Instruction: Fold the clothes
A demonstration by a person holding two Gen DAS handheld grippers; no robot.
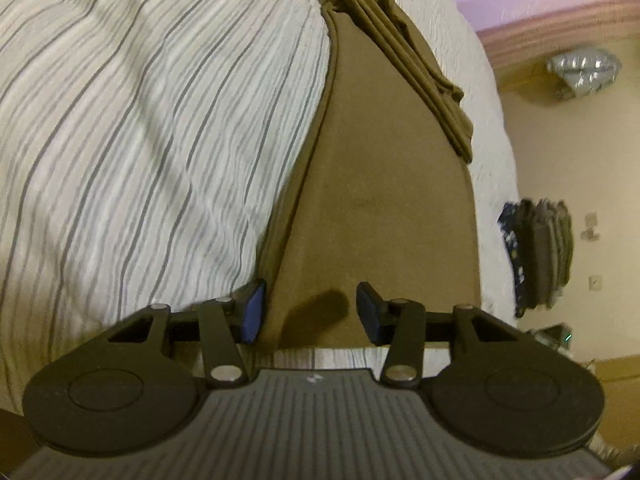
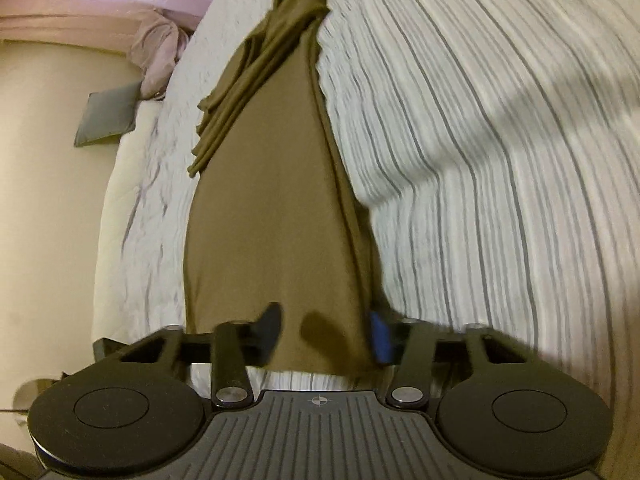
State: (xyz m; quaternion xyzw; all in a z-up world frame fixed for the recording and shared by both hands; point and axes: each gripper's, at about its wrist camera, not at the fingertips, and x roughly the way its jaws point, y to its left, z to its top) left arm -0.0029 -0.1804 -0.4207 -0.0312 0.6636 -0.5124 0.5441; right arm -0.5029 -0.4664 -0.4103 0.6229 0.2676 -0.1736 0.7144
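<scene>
We saw an olive-brown garment [image 1: 380, 200] lying stretched out lengthwise on a bed covered by a white bedspread with thin grey stripes [image 1: 140, 140], its body smooth and flat, and a sleeve [image 1: 420, 60] folded back on top in loose pleats toward the far end. In the left wrist view the left gripper [image 1: 308, 312] stood at the near hem of the garment with its jaws spread wide, the blue-padded fingers [image 1: 254, 312] set to either side of the cloth's width, one pad at the doubled-over side edge, the other over the flat fabric; nothing was pinched between them, and a small dark shadow lay on the fabric in the gap. The right wrist view showed the same garment [image 2: 272, 220] from the other gripper, again running away from the camera, with the pleated sleeve [image 2: 256, 72] lying along its left side. The right gripper [image 2: 324, 332] was likewise wide apart at the near hem, its fingers [image 2: 380, 336] blurred; the right pad sat at the thick folded edge, yet we could not tell whether it touched the cloth, and no fabric was gripped. Beyond the bed the left view took in a pale wall with clothes hanging [image 1: 540, 256], and the right view a grey pillow [image 2: 108, 116] beside a pinkish bundle of cloth [image 2: 160, 56].
</scene>
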